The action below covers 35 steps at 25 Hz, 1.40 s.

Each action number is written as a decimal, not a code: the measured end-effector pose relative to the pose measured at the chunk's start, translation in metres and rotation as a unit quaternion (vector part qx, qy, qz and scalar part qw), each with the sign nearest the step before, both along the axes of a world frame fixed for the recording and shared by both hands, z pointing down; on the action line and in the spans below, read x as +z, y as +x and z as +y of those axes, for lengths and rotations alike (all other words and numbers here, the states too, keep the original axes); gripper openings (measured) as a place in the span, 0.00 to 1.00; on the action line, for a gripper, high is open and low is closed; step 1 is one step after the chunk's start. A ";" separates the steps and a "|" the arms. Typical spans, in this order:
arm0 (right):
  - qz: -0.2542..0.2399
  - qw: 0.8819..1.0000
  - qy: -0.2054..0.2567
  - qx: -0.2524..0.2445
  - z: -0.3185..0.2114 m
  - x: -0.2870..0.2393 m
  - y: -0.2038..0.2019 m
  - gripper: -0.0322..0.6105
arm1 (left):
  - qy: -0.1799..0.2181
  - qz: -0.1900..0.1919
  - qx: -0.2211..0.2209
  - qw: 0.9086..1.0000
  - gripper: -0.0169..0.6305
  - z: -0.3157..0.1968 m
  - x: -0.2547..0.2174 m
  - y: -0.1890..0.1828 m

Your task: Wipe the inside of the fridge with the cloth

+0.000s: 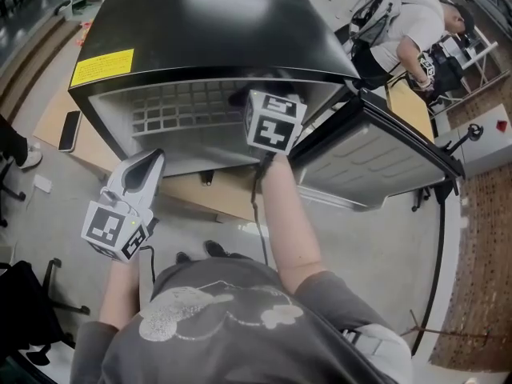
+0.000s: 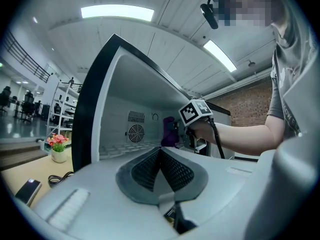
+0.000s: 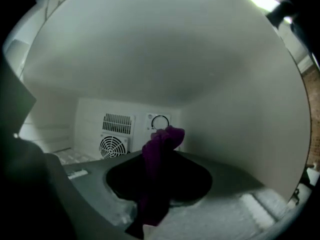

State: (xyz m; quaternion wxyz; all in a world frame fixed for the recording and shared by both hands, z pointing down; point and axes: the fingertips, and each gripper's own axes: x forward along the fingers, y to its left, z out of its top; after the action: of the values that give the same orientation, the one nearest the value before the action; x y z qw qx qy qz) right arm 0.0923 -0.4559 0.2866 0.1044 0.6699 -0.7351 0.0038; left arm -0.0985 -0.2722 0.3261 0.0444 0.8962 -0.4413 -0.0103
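A small black fridge (image 1: 200,22) stands on a wooden platform, its door (image 1: 376,154) swung open to the right. My right gripper (image 1: 254,106) reaches into the white interior and is shut on a purple cloth (image 3: 156,179). The cloth hangs over the jaws, near the right wall, before a fan grille (image 3: 112,145) and a dial (image 3: 159,122) on the back wall. From the left gripper view the cloth (image 2: 168,132) shows just inside the opening. My left gripper (image 1: 150,162) stays outside, below the opening's left corner, its pads (image 2: 172,169) pressed together on nothing.
A phone (image 1: 70,130) lies on the platform left of the fridge. A wire shelf (image 1: 180,110) crosses the interior. Another person (image 1: 408,30) works at a desk behind the open door. A flower pot (image 2: 58,146) and a cable (image 2: 57,178) sit at the left.
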 end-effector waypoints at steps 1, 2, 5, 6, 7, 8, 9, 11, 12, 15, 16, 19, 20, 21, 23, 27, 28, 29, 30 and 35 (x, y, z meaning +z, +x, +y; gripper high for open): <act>-0.014 1.000 -0.001 0.008 -0.003 0.001 0.004 0.18 | -0.001 0.001 0.000 1.000 0.05 0.000 0.000 -0.001; -0.027 1.000 -0.001 0.015 -0.005 0.001 0.007 0.18 | -0.002 0.001 -0.001 1.000 0.05 0.000 0.001 -0.002; -0.057 0.998 0.006 0.029 -0.005 -0.001 0.014 0.18 | -0.004 0.003 -0.002 1.000 0.05 0.001 0.002 -0.005; -0.064 0.997 0.009 0.034 -0.004 -0.002 0.015 0.18 | -0.004 0.003 -0.001 1.000 0.05 0.001 0.002 -0.005; -0.069 0.997 0.012 0.038 -0.002 -0.003 0.017 0.18 | -0.004 0.002 -0.001 1.000 0.05 0.002 0.002 -0.005; -0.075 0.996 0.016 0.042 0.001 -0.004 0.018 0.18 | -0.004 0.002 0.000 1.000 0.05 0.003 0.002 -0.006; -0.081 0.996 0.020 0.045 0.004 -0.006 0.019 0.18 | -0.004 0.002 0.001 1.000 0.05 0.003 0.002 -0.006; -0.091 0.994 0.026 0.051 0.011 -0.008 0.023 0.18 | -0.004 0.004 0.002 1.000 0.05 0.004 0.002 -0.007; -0.096 0.994 0.028 0.053 0.015 -0.009 0.024 0.18 | -0.004 0.004 0.002 1.000 0.05 0.005 0.002 -0.006; -0.114 0.991 0.033 0.058 0.030 -0.010 0.030 0.18 | -0.004 0.004 0.008 1.000 0.05 0.009 0.003 -0.004; -0.121 0.990 0.034 0.059 0.036 -0.010 0.032 0.18 | -0.004 0.004 0.010 1.000 0.05 0.011 0.003 -0.003; -0.142 0.987 0.040 0.069 0.054 -0.009 0.040 0.18 | -0.005 0.004 0.018 1.000 0.05 0.015 0.004 0.000; -0.146 0.986 0.042 0.072 0.061 -0.008 0.042 0.18 | -0.005 0.004 0.019 1.000 0.05 0.016 0.005 0.001; -0.149 0.985 0.042 0.074 0.067 -0.007 0.044 0.18 | -0.006 0.005 0.021 1.000 0.05 0.017 0.006 0.001; -0.151 0.985 0.040 0.077 0.078 -0.002 0.047 0.18 | -0.007 0.006 0.022 1.000 0.05 0.017 0.007 0.001; -0.145 0.986 0.026 0.083 0.092 0.010 0.055 0.18 | -0.007 0.007 0.026 1.000 0.05 0.017 0.009 0.000; -0.145 0.986 0.024 0.081 0.095 0.012 0.055 0.18 | -0.007 0.007 0.026 1.000 0.05 0.017 0.009 0.000; -0.147 0.986 0.023 0.074 0.097 0.013 0.053 0.18 | -0.007 0.008 0.027 1.000 0.05 0.017 0.009 0.000; -0.151 0.987 0.024 0.058 0.100 0.013 0.047 0.18 | -0.006 0.008 0.026 1.000 0.05 0.017 0.009 -0.001; -0.121 0.987 0.017 -0.105 0.118 0.036 -0.024 0.18 | -0.021 0.009 0.012 1.000 0.05 0.016 0.023 -0.002</act>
State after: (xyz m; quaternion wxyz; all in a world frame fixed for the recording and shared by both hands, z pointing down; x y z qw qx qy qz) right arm 0.0686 -0.3379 0.3231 0.0032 0.5850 -0.8088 0.0609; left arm -0.1008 -0.2563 0.3486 0.0671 0.9000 -0.4305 -0.0092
